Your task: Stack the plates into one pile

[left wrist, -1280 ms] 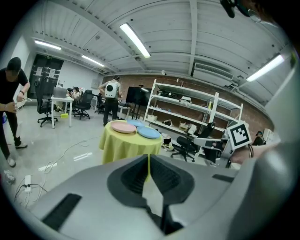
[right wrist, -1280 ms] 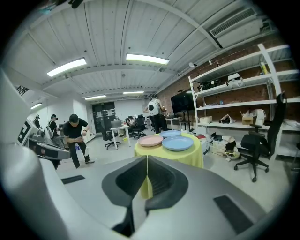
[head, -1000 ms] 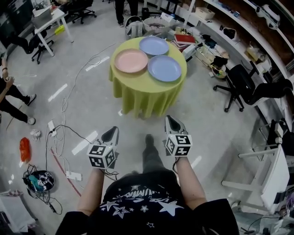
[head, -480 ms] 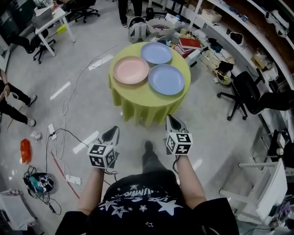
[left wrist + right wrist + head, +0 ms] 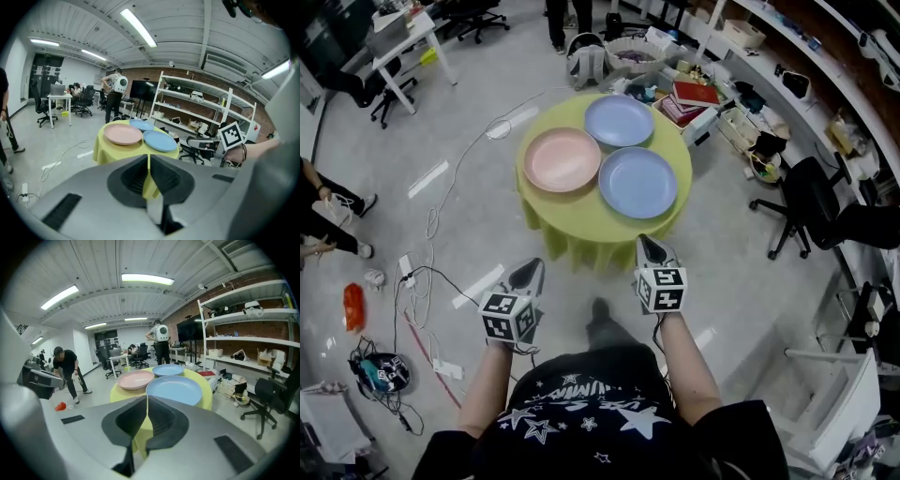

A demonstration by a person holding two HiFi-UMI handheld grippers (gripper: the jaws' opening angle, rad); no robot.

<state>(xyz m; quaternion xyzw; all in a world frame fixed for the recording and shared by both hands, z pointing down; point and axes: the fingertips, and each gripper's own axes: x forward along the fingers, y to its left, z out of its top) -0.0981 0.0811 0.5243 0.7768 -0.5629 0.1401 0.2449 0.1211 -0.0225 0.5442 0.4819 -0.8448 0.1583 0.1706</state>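
Left gripper [image 5: 528, 274] and right gripper [image 5: 649, 247] hung closed, empty, short of the desk [image 5: 546, 202]. At its left edge lay the pink plate [image 5: 562, 159], far blue plate [image 5: 619, 119] and right blue plate [image 5: 637, 181] apart beside it. Better open early, pinch one rim.

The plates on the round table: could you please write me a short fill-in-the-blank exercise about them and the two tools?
1. The yellow-green table holds ___ plates, none stacked yet.
2. In the head view, the pink plate lies to the ___ of the nearer blue plate.
3. The left tool and the right tool both have their jaws ___, with nothing between them.
Missing words: three; left; shut.
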